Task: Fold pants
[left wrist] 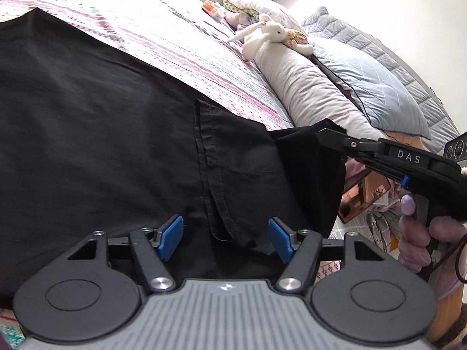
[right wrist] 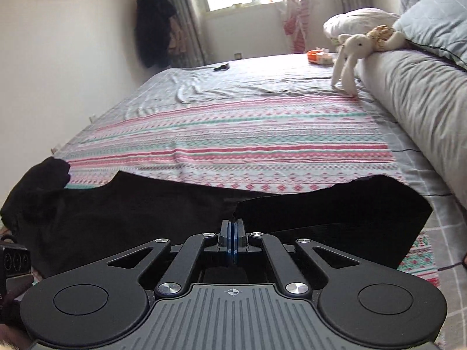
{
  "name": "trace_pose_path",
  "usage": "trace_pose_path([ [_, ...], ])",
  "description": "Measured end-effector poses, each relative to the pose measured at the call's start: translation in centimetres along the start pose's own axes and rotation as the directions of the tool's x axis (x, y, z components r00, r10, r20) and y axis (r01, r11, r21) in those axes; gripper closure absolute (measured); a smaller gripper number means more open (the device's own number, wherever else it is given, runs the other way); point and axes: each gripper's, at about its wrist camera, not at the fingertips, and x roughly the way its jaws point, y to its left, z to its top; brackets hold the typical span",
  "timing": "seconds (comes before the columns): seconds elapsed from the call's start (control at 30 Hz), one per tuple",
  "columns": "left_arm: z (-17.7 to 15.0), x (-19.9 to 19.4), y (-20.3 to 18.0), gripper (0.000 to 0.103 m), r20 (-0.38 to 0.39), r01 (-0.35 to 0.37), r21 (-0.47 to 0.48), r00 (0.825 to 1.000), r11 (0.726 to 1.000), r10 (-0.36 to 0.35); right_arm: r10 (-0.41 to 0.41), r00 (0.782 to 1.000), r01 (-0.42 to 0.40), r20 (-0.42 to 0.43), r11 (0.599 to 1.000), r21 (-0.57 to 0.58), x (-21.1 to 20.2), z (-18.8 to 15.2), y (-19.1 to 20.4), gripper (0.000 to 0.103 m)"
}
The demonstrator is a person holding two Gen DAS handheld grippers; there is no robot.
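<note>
Bed (right wrist: 262, 134) is filling both frames, striped sheet on top; black pants (left wrist: 102, 116) are lying spread across its lower half in each view. Fabric is looking light, limp, non-slippery, so it'll drape and sag off any single pinch. Best holds, I'd judge: waistband or hem corners, two points at once. Right gripper (right wrist: 232, 233) is pinching a pants edge with its jaws fully closed, cloth lifting at lower centre. Left gripper (left wrist: 224, 237) is hovering wide open over the pocket seam (left wrist: 216, 175), gripping nothing. No containers showing anywhere.
</note>
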Motion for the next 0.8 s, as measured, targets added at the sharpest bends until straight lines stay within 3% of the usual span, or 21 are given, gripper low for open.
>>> trace_pose_path([
  [0.13, 0.1, -0.8, 1.1, 0.022, 0.017, -0.033, -0.029, 0.999, 0.999, 0.033, 0.061, 0.996, -0.064, -0.064, 0.997, -0.043, 2.5, 0.0, 3.3, 0.101],
  [0.23, 0.0, -1.3, 1.6, 0.022, 0.022, -0.048, -0.044, 0.999, 0.998, 0.049, 0.127, 0.986, -0.133, -0.112, 0.99, -0.05, 3.6, 0.1, 5.3, 0.093],
  [0.27, 0.0, -1.4, 1.7, 0.022, 0.023, -0.05, -0.047, 0.998, 0.998, 0.051, 0.161, 0.979, -0.169, -0.126, 0.984, -0.055, 3.6, 0.2, 5.8, 0.089],
  [0.37, 0.1, -1.7, 1.9, 0.022, 0.028, -0.054, -0.047, 0.998, 0.997, 0.055, 0.196, 0.974, -0.205, -0.117, 0.976, -0.076, 2.6, 0.8, 6.7, 0.06],
  [0.47, 0.3, -1.6, 1.6, 0.022, 0.029, -0.055, -0.032, 0.998, 0.998, 0.056, 0.212, 0.975, -0.216, -0.068, 0.974, -0.063, 1.2, 1.7, 6.4, 0.055],
  [0.6, 0.7, -0.9, 0.4, 0.022, 0.032, -0.03, 0.034, 0.999, 0.999, 0.029, 0.167, 0.986, -0.167, -0.009, 0.986, -0.012, -0.3, 2.6, 4.5, 0.051],
  [0.73, 1.2, -0.3, -1.5, 0.021, 0.059, 0.047, 0.174, 0.997, 0.984, -0.058, 0.102, 0.995, -0.102, 0.008, 0.993, 0.061, -0.9, 2.8, 1.7, 0.051],
  [0.8, 1.7, 0.6, -2.1, 0.02, 0.031, 0.078, 0.211, 0.996, 0.974, -0.086, 0.081, 0.997, -0.08, 0.0, 0.992, 0.101, -0.8, 2.5, 0.4, 0.051],
])
